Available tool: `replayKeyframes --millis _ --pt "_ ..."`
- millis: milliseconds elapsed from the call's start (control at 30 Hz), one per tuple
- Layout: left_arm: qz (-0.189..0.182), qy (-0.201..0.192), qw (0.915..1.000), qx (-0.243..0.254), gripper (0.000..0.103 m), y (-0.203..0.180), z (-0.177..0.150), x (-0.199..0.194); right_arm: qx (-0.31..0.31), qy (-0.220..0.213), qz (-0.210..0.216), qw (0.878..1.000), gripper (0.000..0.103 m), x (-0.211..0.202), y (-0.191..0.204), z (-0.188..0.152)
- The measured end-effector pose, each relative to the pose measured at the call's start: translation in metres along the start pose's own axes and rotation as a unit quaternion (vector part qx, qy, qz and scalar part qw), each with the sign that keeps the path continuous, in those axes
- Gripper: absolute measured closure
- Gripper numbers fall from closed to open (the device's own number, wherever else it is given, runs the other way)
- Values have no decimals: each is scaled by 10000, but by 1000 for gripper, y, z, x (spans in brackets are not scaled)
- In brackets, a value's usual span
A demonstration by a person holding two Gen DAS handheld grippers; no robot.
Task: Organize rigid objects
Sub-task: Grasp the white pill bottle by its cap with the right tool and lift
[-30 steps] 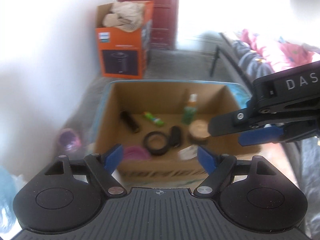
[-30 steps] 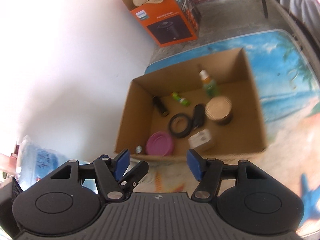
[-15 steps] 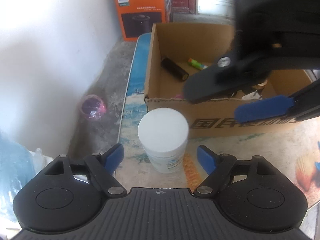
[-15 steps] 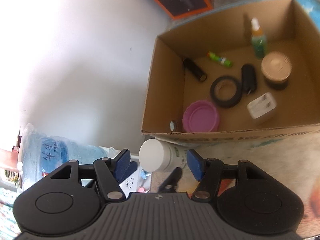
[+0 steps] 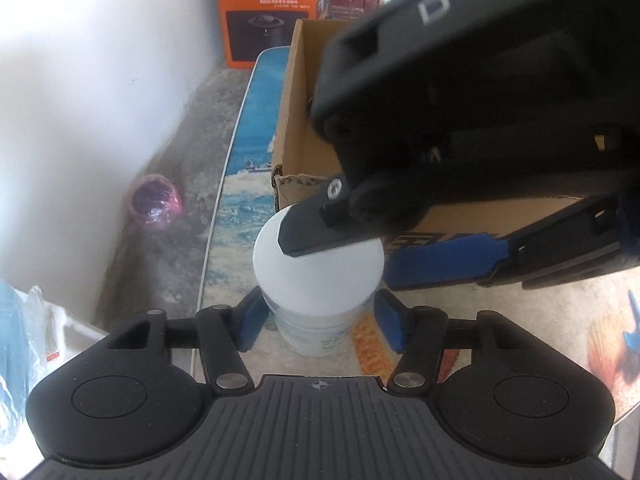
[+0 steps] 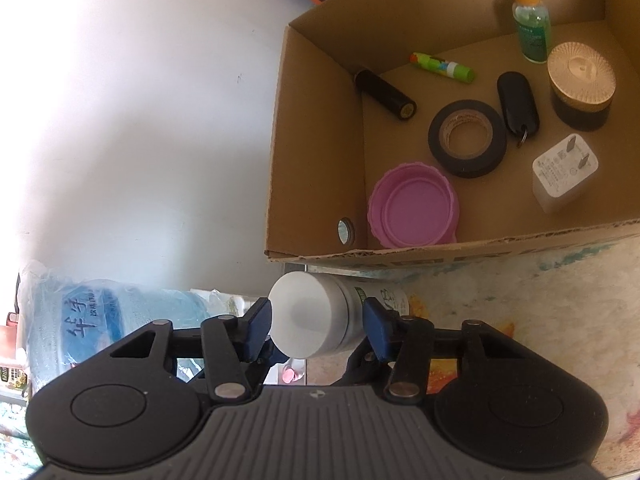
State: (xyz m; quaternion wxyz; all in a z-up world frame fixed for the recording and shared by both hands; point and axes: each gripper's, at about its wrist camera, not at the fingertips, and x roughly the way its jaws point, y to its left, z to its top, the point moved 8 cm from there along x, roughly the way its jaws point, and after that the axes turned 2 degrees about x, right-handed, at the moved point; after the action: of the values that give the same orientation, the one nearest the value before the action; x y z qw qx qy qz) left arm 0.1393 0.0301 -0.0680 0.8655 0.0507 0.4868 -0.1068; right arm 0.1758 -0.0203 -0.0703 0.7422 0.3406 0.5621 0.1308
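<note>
Straddling one white jar (image 5: 318,276), your left gripper (image 5: 318,322) has its blue pads at the jar's sides; whether they press it, you cannot tell from either view. Your right gripper (image 6: 316,322) also has a pad on each side of the lid, and again contact cannot be told. The jar stands upright on the mat (image 5: 244,184), just in front of the near left corner of one open box (image 6: 316,152).

From left to right in the box you have nine things: one coin-like disc (image 6: 345,231) in the near left corner, one black cylinder (image 6: 385,95), one pink lid (image 6: 414,210), one green stick (image 6: 442,67), one black tape roll (image 6: 467,138), one black fob (image 6: 517,102), one green dropper bottle (image 6: 530,26) standing upright, one white charger (image 6: 564,178) and one wood-lidded jar (image 6: 580,84).

"PHILIPS" reads on the orange carton (image 5: 264,12) by the wall; "DAS" shows on your right gripper's body in the left view. Blue handwriting marks the water jug (image 6: 104,320) at far left; the jar's label print is too small to read.

The mat is printed with sea and beach scenes and lies on a table edge above a grey concrete floor (image 5: 176,200), where one pink wrapped ball (image 5: 154,204) sits beside a white wall (image 5: 100,80).
</note>
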Motion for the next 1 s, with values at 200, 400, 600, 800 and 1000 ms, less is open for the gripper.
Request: replayKeyframes --millis 200,400,600,800,1000 --pt "-13 10 10000 -45 46 5 0 3 99 -42 24 9999 53 -1 -5 0" --pt "7 29 10000 -56 46 6 0 6 128 -61 56 9999 53 3 -6 2" --pt "-16 -37 10000 -14 50 7 0 3 81 -79 55 9999 54 6 -2 4" --pt "-51 -52 9999 -82 50 9 0 -2 64 -64 68 9999 56 5 2 4" --pt "-38 -42 9999 -104 51 11 1 -5 31 -27 79 10000 57 3 7 2"
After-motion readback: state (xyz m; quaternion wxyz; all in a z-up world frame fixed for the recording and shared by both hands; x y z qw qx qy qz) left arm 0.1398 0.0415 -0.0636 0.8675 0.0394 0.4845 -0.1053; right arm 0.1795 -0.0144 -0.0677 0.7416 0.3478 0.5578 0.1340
